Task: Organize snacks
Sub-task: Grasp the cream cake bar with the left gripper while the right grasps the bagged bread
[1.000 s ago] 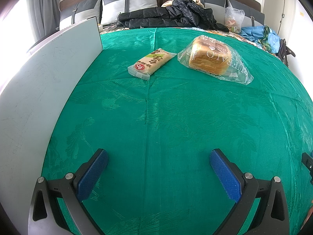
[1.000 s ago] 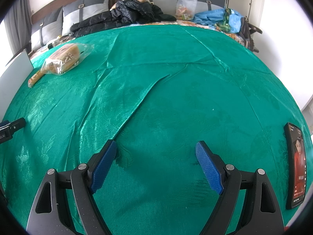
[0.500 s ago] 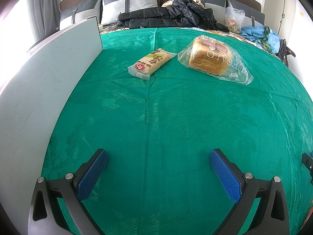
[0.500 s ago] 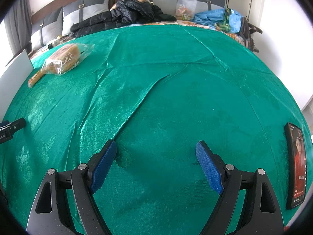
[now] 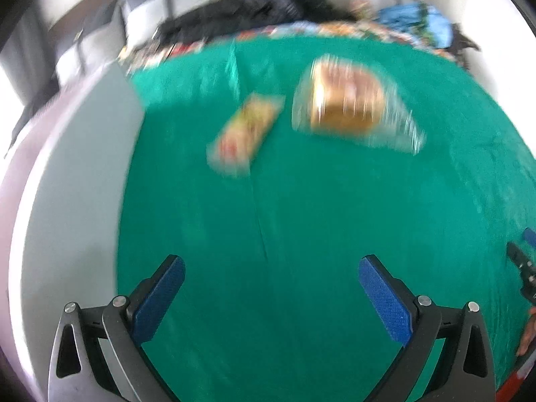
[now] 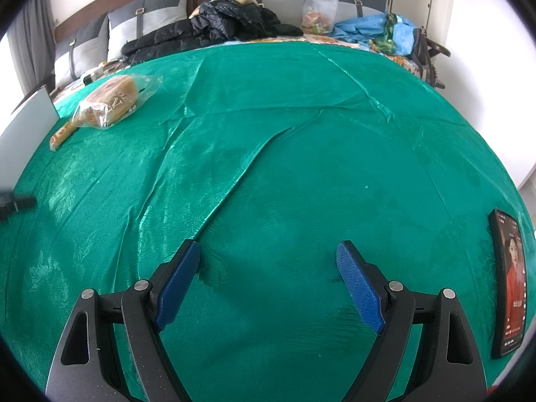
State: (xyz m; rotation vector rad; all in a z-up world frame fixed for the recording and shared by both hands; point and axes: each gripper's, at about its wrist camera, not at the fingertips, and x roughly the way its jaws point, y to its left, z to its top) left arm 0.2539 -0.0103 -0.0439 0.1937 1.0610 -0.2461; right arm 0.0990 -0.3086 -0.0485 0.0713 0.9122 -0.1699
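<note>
Left gripper (image 5: 271, 296) sits low in its frame, blue pads spread wide over bare green cloth (image 5: 301, 227), nothing between them. The whole left view is smeared with blur. A pale grey board (image 5: 77, 201) runs up the left side of that frame. Past the pads, middle of the frame, a flat snack packet (image 5: 246, 135) lies on the cloth, and just to its right a bagged loaf of bread (image 5: 348, 104), the two close together; whether they touch is lost in the blur.

Right gripper (image 6: 268, 283) is also low in frame, pads wide apart and empty above the cloth. A phone (image 6: 509, 281) lies at the right edge, screen lit. In the upper left of this view, well away from the pads, the loaf and packet lie near the board's end. Far back, a black jacket (image 6: 214, 26) is heaped against grey cushions (image 6: 147, 23), with a blue bag (image 6: 372, 30) at upper right.
</note>
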